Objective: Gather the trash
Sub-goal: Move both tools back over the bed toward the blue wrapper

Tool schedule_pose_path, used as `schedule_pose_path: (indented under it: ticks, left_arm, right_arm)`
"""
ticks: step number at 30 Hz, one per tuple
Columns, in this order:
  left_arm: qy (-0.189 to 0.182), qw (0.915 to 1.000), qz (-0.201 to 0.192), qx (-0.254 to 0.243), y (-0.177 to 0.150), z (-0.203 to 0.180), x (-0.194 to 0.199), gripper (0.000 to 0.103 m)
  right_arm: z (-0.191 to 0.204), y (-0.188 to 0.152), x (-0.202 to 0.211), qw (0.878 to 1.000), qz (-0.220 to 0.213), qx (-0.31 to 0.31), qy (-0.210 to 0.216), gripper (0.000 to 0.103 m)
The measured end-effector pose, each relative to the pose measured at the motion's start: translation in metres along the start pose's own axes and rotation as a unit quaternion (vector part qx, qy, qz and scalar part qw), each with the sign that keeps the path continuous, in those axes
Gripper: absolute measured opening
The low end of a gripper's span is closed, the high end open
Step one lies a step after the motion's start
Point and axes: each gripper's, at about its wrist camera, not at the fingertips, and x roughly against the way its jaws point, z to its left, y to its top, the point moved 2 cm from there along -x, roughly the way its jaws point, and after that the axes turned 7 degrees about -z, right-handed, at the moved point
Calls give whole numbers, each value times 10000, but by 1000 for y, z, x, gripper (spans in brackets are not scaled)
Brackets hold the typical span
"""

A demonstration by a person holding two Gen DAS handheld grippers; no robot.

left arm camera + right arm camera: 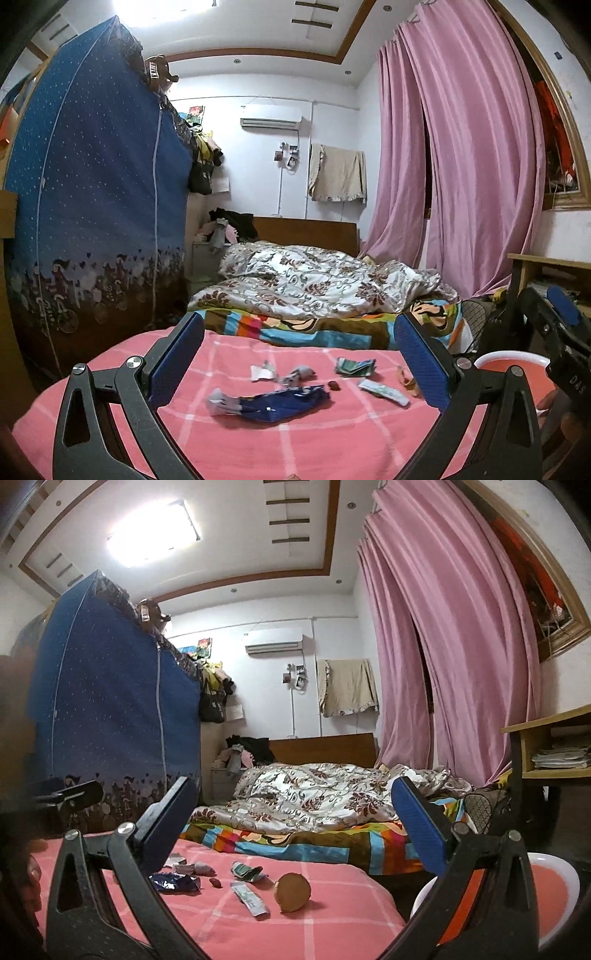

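We hold both tongs raised over the pink checked cloth [258,443], and nothing is picked up yet, so we judge this to be the approach before the first grab. Our left gripper [299,363] is spread wide and empty; our right gripper [288,829] is likewise spread and empty.

The trash lies ahead of and below both sets of fingers. Framed between the left fingers sits the blue wrapper [280,404], nearest to us, with a torn white scrap [263,371] and a grey crumpled bit [301,373] beyond it, a green crumpled packet [354,366] farther right, and a flat white sachet [384,392] near the right finger. A small dark red bit [334,386] lies among them. From the right tongs we also see a round brown peel-like piece [293,891] just right of the sachet.

A pink basin with a white rim [570,878] sits off to the right, past the cloth's edge; we take it for the bin.

Next we must lower one gripper onto a single piece, probably the blue wrapper, pinching thin film without snagging the cloth.
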Motion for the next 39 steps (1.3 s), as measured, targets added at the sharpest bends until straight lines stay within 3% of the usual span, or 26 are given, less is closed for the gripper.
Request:
schedule_pose_path:
  ticks: [7,12,16,21,27,35,39]
  left_arm:
    - [33,9996,284,-74,-13,14,-13,101]
    - [43,9944,1059,42,-33,28,-41,101]
    - [120,9859,1656,219,-47,40,-65,101]
    - [334,9717,2306,381,-65,53,-89,100]
    - [53,9548,2912,591,-84,56,-110,100]
    - [-289,9414,3309,583,-95,59,-132,99]
    - [-378,9341,3510,529,-103,54,-137,93]
  right_arm:
    - [10,-15,-22,9989,391,173,200,89]
    - [23,-34,-48,9922,1067,311,565,88]
    - [36,-54,-71,9778,1775,323,1060,76]
    - [45,-86,-95,9548,2677,352,1241,57]
    - [48,-121,-120,9222,3592,277,1405,45]
    - [42,-141,-134,9070,4037,314,1162,42]
    - [47,-148,-137,8993,4192,430,1167,35]
